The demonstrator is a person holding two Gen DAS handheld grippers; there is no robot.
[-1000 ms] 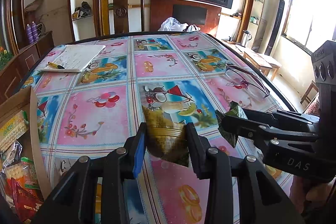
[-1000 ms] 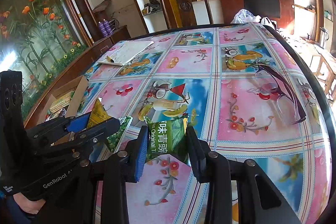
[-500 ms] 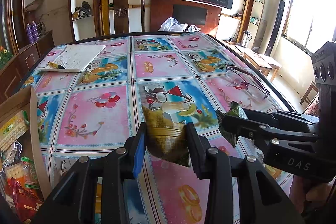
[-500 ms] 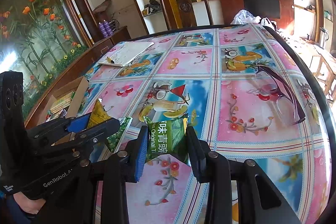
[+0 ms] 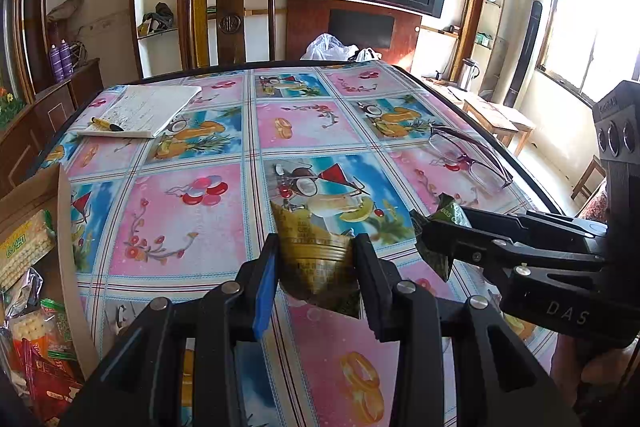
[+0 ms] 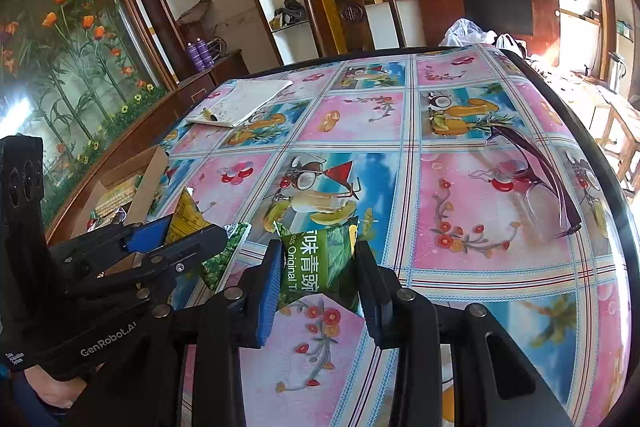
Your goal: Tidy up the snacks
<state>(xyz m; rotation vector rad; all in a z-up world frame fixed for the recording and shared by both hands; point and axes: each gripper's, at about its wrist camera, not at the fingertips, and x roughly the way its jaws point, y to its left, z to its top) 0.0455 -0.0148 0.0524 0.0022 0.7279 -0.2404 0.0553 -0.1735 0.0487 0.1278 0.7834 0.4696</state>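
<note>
Left wrist view: left gripper (image 5: 316,259) clamped on a gold snack packet (image 5: 316,255), held just above the tablecloth (image 5: 192,227). Cardboard box (image 5: 32,195) of snacks sits at the table's left edge, near this gripper. Right wrist view: right gripper (image 6: 318,267) clamped on a green snack packet (image 6: 316,263), also over the cloth. Both grippers side by side, close, packets apart. Eyeglasses (image 6: 536,183) lie to the right; notepad (image 5: 144,109) with pen (image 5: 106,124) at far left.
</note>
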